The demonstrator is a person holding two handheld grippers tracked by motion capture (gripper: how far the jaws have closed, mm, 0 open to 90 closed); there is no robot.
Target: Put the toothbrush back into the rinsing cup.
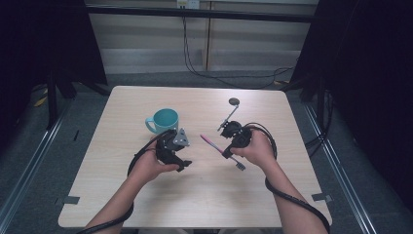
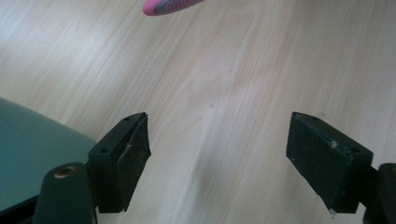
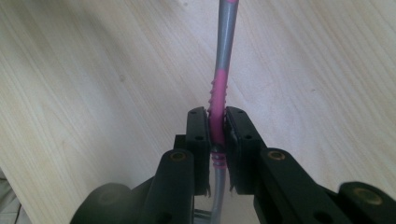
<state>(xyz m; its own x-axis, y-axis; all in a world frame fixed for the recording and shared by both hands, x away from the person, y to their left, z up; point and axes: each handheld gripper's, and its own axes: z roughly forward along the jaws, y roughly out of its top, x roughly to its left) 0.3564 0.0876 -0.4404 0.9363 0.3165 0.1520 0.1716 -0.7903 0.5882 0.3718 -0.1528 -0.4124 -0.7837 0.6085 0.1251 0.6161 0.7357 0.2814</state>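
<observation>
A pink and grey toothbrush [image 1: 214, 144] is held just above the table, its brush head [image 1: 240, 166] pointing toward the person. My right gripper [image 1: 227, 153] is shut on its ribbed pink handle. In the right gripper view the jaws [image 3: 216, 116] clamp the toothbrush [image 3: 223, 56], whose grey shaft runs away over the wood. A teal mug [image 1: 164, 119] stands left of centre. My left gripper [image 1: 182, 160] hovers just in front of the mug, open and with nothing in it. In the left gripper view [image 2: 217, 140] the mug [image 2: 28, 149] lies at lower left and the toothbrush tip [image 2: 170, 5] at the top.
A thin metal rod with a dark round end [image 1: 234, 102] lies behind the right gripper. The light wooden table [image 1: 146, 200] has bare room at the front and far left. Cables trail from both grippers along the forearms. Dark curtains flank the table.
</observation>
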